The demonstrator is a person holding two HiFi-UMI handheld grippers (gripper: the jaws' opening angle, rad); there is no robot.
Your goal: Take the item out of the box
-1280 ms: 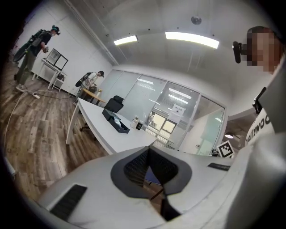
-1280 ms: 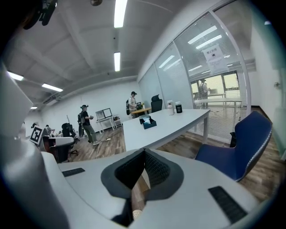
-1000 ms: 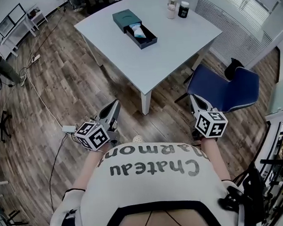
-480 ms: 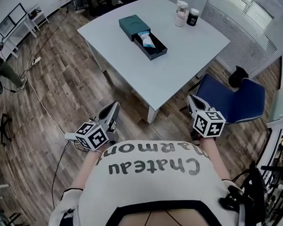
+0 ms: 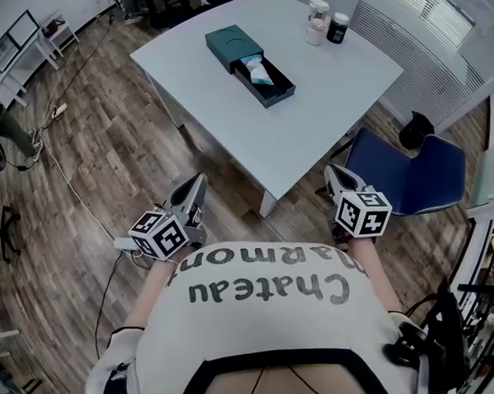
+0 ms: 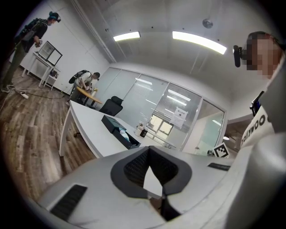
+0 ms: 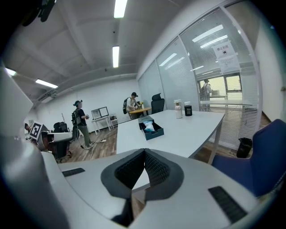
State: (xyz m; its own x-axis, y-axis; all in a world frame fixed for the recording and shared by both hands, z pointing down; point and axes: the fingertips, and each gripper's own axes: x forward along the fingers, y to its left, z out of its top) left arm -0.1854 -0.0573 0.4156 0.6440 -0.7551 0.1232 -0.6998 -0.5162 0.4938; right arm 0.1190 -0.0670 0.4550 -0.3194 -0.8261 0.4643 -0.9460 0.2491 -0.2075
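Floor (image 5: 106,157): wood, lying open on L side; cable (image 5: 70,179) trailing across it, near the walking line.
Table (image 5: 325,107): showing bigger & nearer in head view than 1 s ago, so person (image 5: 269,330) is walking up. Task not yet starting; reach is looking too long (judging).
Chair (image 5: 410,177): blue, standing just beside table's R edge, crowding R approach. L edge is offering freer room.
Box (image 5: 234,44): dark sleeve w/ tray (image 5: 281,86) pulled out, lying toward far side of table, well in from every edge; bare top running all round it.
Jars (image 5: 325,24): two standing at far corner, apart from box, not blocking.
Item (image 5: 258,67): pale packet lying in the open tray, exposed from above.
L tongs (image 5: 196,186): hanging at waist, jaws resting together, gripping nothing.
R tongs (image 5: 334,178): same, jaws meeting, nothing betw. them. Both are needing to open before any pick.
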